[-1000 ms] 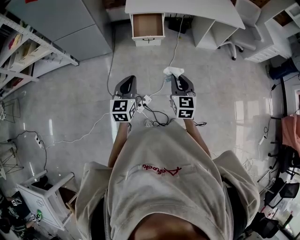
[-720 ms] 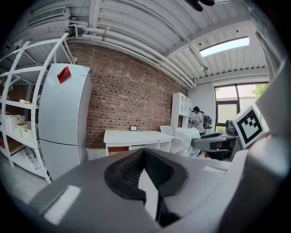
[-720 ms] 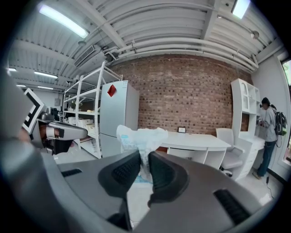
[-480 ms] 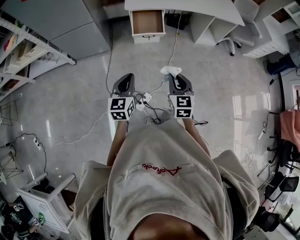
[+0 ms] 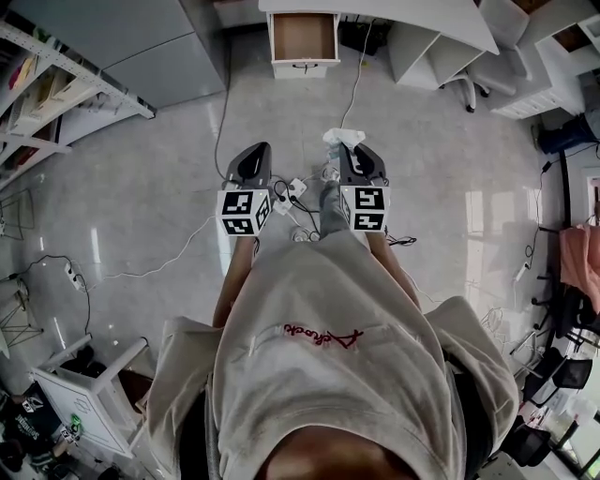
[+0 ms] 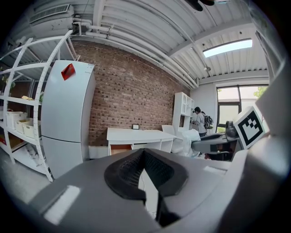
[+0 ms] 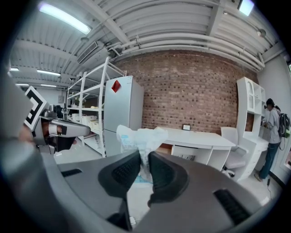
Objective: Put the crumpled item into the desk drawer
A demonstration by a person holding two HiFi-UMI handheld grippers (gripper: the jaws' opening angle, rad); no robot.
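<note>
R gripper [image 7: 143, 157] pads clamp the crumpled item [image 7: 138, 136] w/ only a narrow slot left betw. them. The item's lower part is hidden betw. the pads, so how far down it runs can't be told. What shows is a white, wrinkled wad w/ faint blue print, bunched & sticking up past the tips; paper or thin plastic, can't tell which. In head view the R gripper [image 5: 345, 152] shows from above only, & the crumpled item [image 5: 339, 138] is just a small pale lump at its front end. L gripper [image 6: 143, 154] pads meet at the tips, nothing betw. them. In head view the L gripper [image 5: 254, 150] hangs beside the R one, apart from it, both above the floor [image 5: 141, 187] & a tangle of cables [image 5: 302, 217]. Both hands are hidden under the marker cubes. Well ahead, the desk [image 5: 394, 14] is cut off by the pic's top edge. Its drawer [image 5: 303, 36] stands pulled out, brown inside, well apart from the item.
</note>
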